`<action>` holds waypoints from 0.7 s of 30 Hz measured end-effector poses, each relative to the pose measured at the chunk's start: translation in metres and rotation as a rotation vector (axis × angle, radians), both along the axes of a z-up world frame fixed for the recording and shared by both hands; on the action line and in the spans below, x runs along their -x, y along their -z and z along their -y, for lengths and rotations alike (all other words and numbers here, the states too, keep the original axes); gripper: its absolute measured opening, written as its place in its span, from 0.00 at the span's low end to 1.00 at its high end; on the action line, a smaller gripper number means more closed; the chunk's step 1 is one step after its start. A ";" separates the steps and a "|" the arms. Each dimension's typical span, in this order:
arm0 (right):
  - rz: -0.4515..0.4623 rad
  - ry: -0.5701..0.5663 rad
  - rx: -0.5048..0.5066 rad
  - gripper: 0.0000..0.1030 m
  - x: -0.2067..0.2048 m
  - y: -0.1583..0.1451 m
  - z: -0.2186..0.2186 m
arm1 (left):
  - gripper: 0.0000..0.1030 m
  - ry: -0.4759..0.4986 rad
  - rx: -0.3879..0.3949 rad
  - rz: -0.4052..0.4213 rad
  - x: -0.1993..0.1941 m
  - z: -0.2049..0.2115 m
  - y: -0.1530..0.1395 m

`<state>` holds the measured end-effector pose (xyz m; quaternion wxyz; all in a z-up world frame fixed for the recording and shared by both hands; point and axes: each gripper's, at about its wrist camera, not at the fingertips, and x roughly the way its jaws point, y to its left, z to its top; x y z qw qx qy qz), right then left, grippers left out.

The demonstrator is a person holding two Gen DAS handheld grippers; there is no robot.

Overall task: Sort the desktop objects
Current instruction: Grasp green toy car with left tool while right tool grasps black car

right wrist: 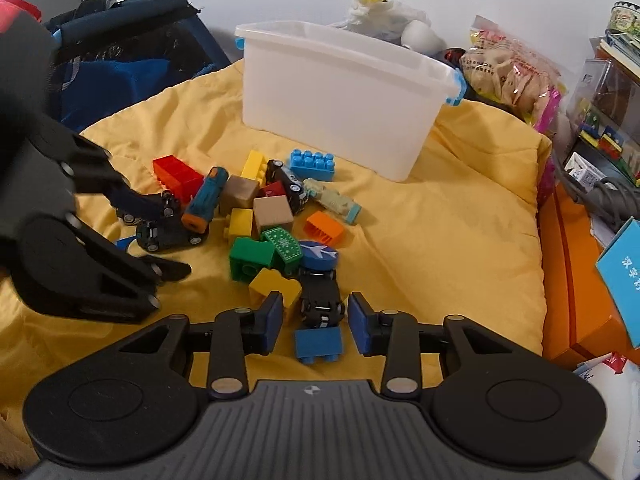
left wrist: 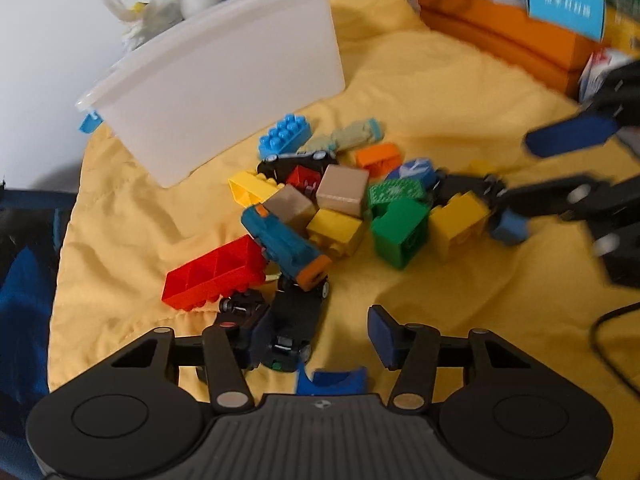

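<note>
In the left wrist view, white characters are seen on a blue box (left wrist: 566,2) at the upper right, too blurred to be read, above an orange box (left wrist: 500,36). A white airplane symbol is printed on a round blue tile (left wrist: 416,169) within the pile of toy blocks. The left gripper (left wrist: 316,338) is held spread over the yellow cloth (left wrist: 440,92), with nothing pinched; a black toy car (left wrist: 294,330) lies just inside its left pad, and a dark blue block (left wrist: 332,382) lies low between the fingers, close to the gripper body. A red block (left wrist: 214,276) and a teal toy train (left wrist: 286,242) lie just ahead, and the white storage bin (left wrist: 224,80) stands beyond the pile. The right gripper (left wrist: 520,188) is seen entering from the right, blurred, beside a yellow block (left wrist: 458,222). In the right wrist view, white characters are seen on the blue box (right wrist: 624,276) at the right edge, cut off and unreadable, and the airplane tile (right wrist: 318,254) is shown clearly beside a green tile (right wrist: 285,245) with a white pattern. The right gripper (right wrist: 314,322) is held partly spread; a second black toy car (right wrist: 322,300) and a blue block (right wrist: 319,343) lie between its pads, with gaps seen on both sides, so nothing is pinched. The yellow block (right wrist: 274,286) touches the left pad. The left gripper (right wrist: 160,236) is seen at the left, over the first black car (right wrist: 168,234). The bin (right wrist: 340,96) stands behind the pile.
</note>
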<state>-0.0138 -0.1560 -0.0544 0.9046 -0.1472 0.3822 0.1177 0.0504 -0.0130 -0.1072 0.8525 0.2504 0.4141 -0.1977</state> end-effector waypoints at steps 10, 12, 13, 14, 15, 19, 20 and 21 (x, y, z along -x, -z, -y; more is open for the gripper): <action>0.012 0.009 0.016 0.37 0.003 0.006 0.003 | 0.18 -0.057 0.224 -0.201 -0.008 -0.031 -0.025; 0.019 -0.010 0.029 0.37 0.000 0.008 0.003 | 0.18 -0.028 0.270 -0.249 0.012 -0.031 -0.031; 0.018 -0.019 0.033 0.37 -0.002 0.009 0.002 | 0.18 -0.016 0.285 -0.270 0.018 -0.029 -0.030; 0.019 -0.031 0.038 0.37 -0.005 0.011 0.001 | 0.18 -0.006 0.301 -0.298 0.025 -0.028 -0.029; 0.022 -0.051 0.049 0.36 -0.007 0.013 -0.002 | 0.18 -0.001 0.313 -0.330 0.032 -0.026 -0.025; -0.011 -0.127 0.167 0.35 -0.015 0.032 -0.018 | 0.19 -0.032 0.332 -0.386 0.040 -0.027 -0.009; -0.016 -0.140 0.192 0.35 -0.016 0.036 -0.021 | 0.19 -0.051 0.350 -0.391 0.039 -0.030 -0.009; -0.018 -0.156 0.218 0.35 -0.017 0.040 -0.024 | 0.22 -0.068 0.362 -0.392 0.038 -0.034 -0.010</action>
